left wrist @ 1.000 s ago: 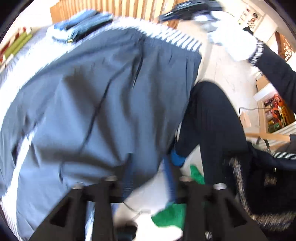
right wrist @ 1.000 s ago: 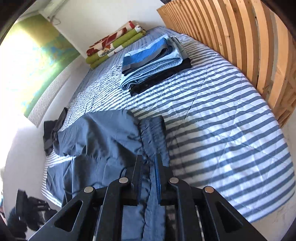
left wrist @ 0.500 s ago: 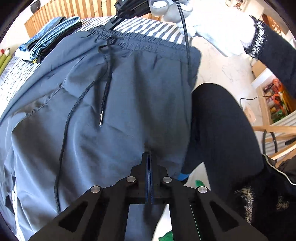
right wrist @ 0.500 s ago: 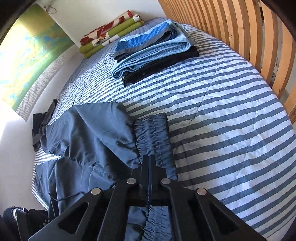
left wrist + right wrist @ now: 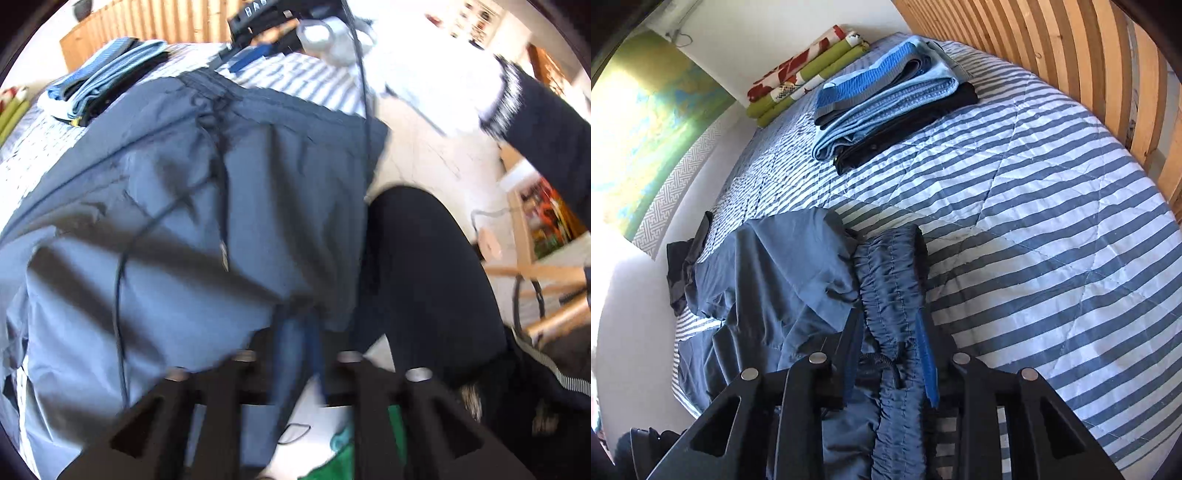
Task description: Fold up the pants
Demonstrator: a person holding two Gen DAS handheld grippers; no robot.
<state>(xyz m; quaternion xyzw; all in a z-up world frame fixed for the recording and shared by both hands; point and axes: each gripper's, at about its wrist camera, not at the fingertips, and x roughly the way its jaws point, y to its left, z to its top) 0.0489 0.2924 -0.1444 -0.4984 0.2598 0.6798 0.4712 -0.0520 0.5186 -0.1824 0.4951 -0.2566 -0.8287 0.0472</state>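
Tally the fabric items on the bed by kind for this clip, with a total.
Grey-blue pants, being folded: 1
Folded stack of blue and black clothes: 1
Rolled floral-green bedding by the wall: 1
Dark garment at the bed's edge: 1
Total: 4

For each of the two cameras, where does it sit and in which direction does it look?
Left wrist: on the left gripper, open, facing across the grey-blue pants toward the right hand and the person's black-clad leg.
Right wrist: on the right gripper, open astride the waistband, facing along the striped bed toward the folded stack.
Shared: pants, bed, stack.
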